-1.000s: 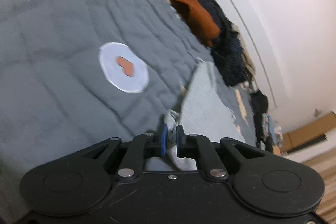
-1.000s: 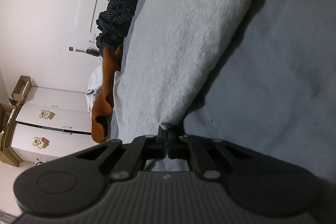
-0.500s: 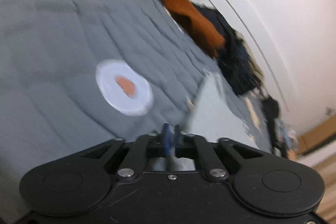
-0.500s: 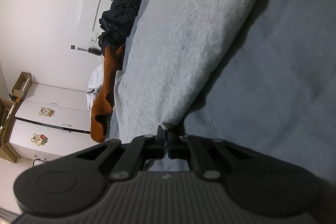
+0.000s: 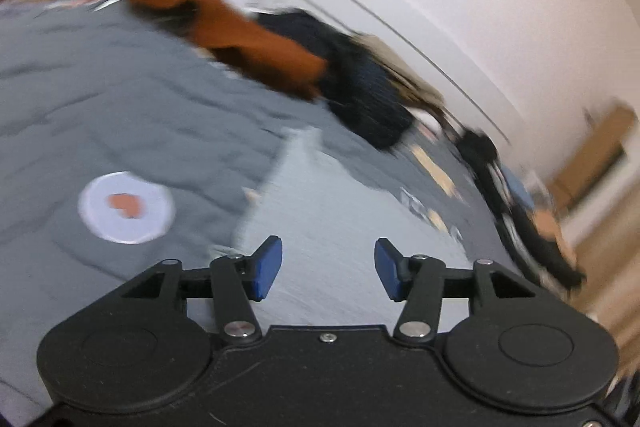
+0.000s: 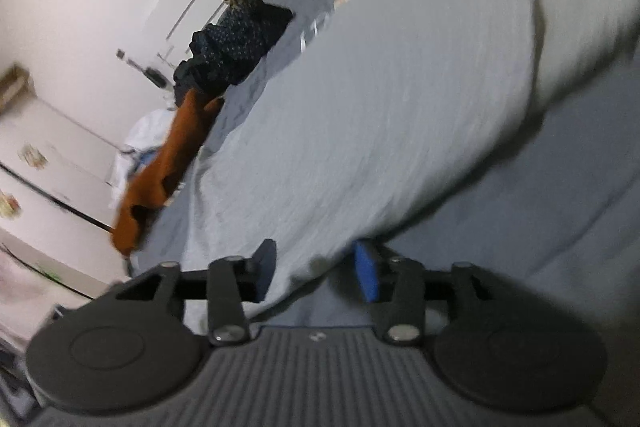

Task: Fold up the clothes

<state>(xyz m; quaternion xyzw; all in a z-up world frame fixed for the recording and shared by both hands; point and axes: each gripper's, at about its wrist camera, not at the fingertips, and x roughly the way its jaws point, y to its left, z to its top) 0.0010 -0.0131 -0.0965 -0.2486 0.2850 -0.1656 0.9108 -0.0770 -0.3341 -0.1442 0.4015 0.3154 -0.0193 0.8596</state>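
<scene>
A light grey garment (image 5: 340, 211) lies folded flat on the grey quilted bed (image 5: 100, 115). My left gripper (image 5: 329, 267) hovers just above the garment's near end. Its jaws are opening, the blue pads (image 5: 268, 267) stand wide apart, and nothing is between them. In the right wrist view the same garment (image 6: 380, 107) stretches away as a long band. My right gripper (image 6: 316, 269) is over its near edge with its jaws opening. A bit of the fabric edge sits between the pads (image 6: 366, 271), which do not press on it.
A round white patch with an orange heart (image 5: 126, 207) marks the quilt at left. Along the wall side of the bed lie an orange garment (image 5: 248, 39), a dark dotted garment (image 6: 236, 47) and more clothes. White cupboards (image 6: 40, 167) stand beyond.
Both grippers were shut on the light grey garment's near corners; now both have let go with jaws apart. Both have lifted and rolled, so the views have tilted.
</scene>
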